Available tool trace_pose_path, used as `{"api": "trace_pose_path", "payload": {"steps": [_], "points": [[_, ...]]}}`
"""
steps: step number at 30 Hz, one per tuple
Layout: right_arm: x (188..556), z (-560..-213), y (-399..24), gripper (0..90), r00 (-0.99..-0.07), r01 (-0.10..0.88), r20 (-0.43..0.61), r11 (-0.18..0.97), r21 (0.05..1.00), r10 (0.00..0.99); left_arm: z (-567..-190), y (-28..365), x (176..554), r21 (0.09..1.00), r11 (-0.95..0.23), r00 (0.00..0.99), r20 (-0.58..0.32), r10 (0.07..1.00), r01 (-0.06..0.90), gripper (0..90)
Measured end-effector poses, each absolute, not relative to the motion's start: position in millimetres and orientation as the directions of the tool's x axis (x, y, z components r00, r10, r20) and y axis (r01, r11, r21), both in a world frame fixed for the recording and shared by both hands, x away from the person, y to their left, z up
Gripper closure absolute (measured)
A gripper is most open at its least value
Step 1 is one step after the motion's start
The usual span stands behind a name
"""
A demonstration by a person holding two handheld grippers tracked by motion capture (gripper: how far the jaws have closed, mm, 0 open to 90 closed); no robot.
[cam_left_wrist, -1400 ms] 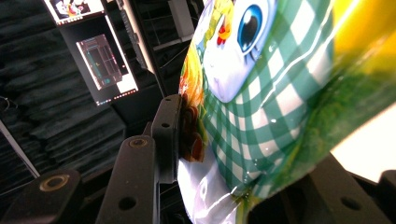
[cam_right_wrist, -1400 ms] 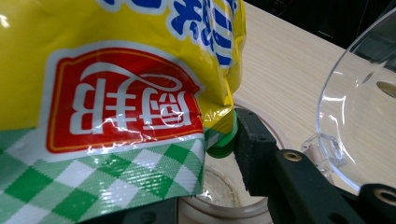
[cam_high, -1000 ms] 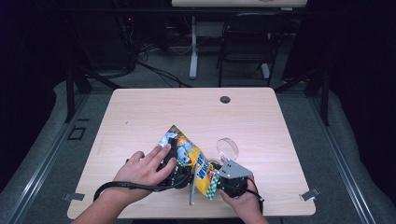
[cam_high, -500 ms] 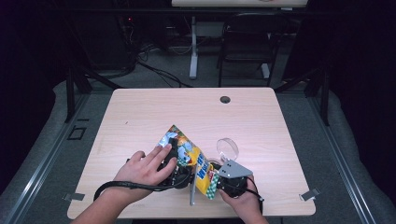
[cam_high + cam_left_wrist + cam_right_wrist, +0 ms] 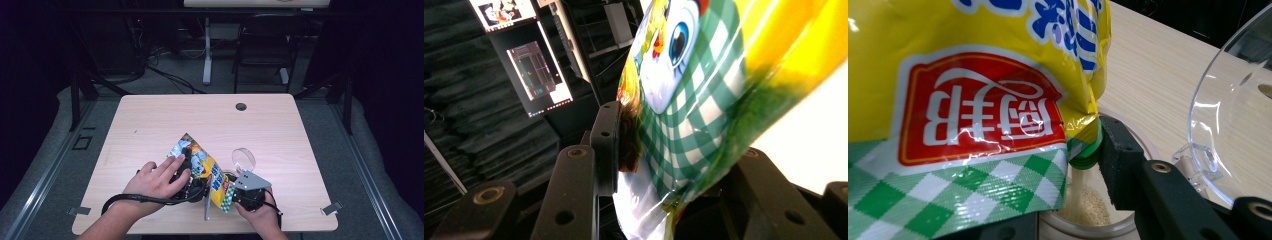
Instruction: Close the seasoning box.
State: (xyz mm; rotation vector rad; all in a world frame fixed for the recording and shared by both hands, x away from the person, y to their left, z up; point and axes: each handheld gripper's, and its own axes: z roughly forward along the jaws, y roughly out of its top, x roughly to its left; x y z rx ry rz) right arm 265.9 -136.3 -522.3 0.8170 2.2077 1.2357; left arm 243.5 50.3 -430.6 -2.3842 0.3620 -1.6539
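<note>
A yellow snack-style bag (image 5: 204,169) with green checks and a cartoon face is tilted over a small clear jar (image 5: 1098,231) near the table's front edge. Its green spout (image 5: 1087,155) points down into the jar, and pale granules (image 5: 1088,207) lie inside. My left gripper (image 5: 674,155) is shut on the bag's lower part, with a hand over it (image 5: 159,179) in the high view. My right gripper (image 5: 246,194) has its jaws on either side of the jar and holds it. The jar's clear hinged lid (image 5: 1233,115) stands open to the right.
The light wooden table (image 5: 165,125) has a dark cable hole (image 5: 241,106) near its far edge. A thin grey stick-like item (image 5: 206,209) lies by the front edge, under the bag. A black cable (image 5: 135,200) loops from the left gripper. A chair (image 5: 265,45) stands beyond the table.
</note>
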Motion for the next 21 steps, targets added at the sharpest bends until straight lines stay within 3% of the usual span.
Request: {"api": "trace_pose_path", "payload": {"steps": [8,14,21], "points": [[266.2,-522.0,-136.8,70.8,-0.707,0.265,-0.115,0.413,0.871,0.697,-430.3,49.0,243.2,-0.315,-0.945,0.338,0.883,-0.325,-0.085,64.5],[266.4,-521.8,-136.3,71.0,-0.714,0.264,-0.119,0.424,0.866,0.689,-430.3,47.7,241.2,-0.324,-0.941,0.347,0.875,-0.338,-0.101,72.5],[265.7,-521.2,-135.8,71.0,-0.709,0.256,-0.133,0.428,0.867,0.693,-430.2,48.0,239.6,-0.330,-0.937,0.348,0.871,-0.348,-0.110,75.3]]}}
